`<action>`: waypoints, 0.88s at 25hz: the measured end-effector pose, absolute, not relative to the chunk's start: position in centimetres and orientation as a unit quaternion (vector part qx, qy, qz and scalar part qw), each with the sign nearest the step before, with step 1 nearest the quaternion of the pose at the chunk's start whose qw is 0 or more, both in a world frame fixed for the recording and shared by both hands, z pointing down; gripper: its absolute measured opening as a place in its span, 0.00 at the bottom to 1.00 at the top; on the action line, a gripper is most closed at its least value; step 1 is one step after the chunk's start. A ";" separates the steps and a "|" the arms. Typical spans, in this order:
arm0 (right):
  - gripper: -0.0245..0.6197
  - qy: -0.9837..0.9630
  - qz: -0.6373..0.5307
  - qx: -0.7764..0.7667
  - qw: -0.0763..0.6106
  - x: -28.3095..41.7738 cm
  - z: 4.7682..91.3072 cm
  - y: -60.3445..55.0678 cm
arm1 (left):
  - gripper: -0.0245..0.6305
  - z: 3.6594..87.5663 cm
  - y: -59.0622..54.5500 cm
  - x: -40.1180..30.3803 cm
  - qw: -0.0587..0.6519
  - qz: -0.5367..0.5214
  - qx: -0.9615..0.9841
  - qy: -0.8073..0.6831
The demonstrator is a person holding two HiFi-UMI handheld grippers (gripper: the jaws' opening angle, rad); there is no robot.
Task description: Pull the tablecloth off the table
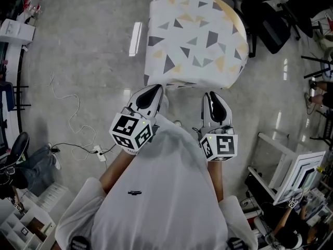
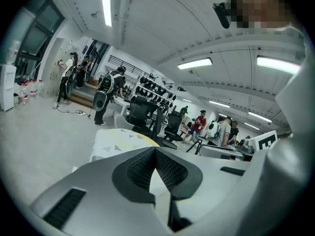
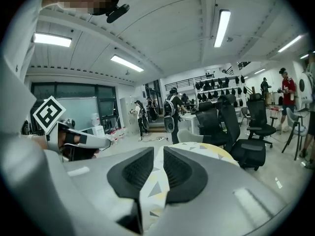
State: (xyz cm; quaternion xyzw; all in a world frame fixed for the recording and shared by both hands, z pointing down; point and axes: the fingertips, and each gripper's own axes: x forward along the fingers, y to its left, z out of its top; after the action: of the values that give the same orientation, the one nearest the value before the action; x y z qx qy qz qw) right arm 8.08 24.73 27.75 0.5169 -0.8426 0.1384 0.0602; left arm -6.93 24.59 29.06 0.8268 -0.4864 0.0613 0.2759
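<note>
**Head view.** White tablecloth [image 1: 192, 35], printed with grey and yellow triangles, covers the whole bench and hangs down over every edge. No part of it has been drawn off yet. The left tool [image 1: 154, 90] and right tool [image 1: 209, 95] stand at the near edge of the bench, just beside the hanging hem. Whether either touches the fabric cannot be confirmed from above. The bench itself is entirely hidden under the cloth, and the person's torso cuts off both forearms. A loose cable [image 1: 73, 113] lies on the floor off the bench's left edge.

**Left gripper view.** The left tool [image 2: 155, 149] has its tips closed together and no fabric is confirmed between them. A pale wedge below the tips is too indistinct to identify. The tablecloth [image 2: 120, 140] shows beyond.

**Right gripper view.** The right tool [image 3: 158, 151] has its jaws a narrow gap apart. Patterned tablecloth [image 3: 152, 191] shows in that gap. It is judged to be seen through the gap rather than clamped, though this is not certain.

**Risks.**
- A closed left tool would push the hem away instead of catching it.
- A grip on one side only would skew the cloth and snag it on a bench corner.
- A shallow pinch on the hem may slip under load.
- Stepping back to pull brings the floor cable underfoot.
</note>
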 end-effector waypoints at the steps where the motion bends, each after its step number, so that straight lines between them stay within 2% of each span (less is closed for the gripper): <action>1: 0.13 -0.840 0.136 0.521 0.063 7.6 27.5 23.2 | 0.05 28.9 22.9 -7.5 0.277 0.059 0.829 -0.482; 10: 0.13 -0.813 0.096 0.571 0.065 4.7 25.1 13.3 | 0.05 28.5 12.3 -10.6 0.273 0.060 0.852 -0.442; 22: 0.17 -0.831 0.108 0.537 0.093 5.1 26.3 6.1 | 0.05 28.0 6.6 -8.6 0.261 0.071 0.862 -0.430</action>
State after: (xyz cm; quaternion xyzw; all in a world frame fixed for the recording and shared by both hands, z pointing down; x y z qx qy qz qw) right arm 5.08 6.06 26.34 0.5374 -0.8313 0.1078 0.0926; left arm -8.61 6.61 27.98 0.8615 -0.4295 0.0715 0.2612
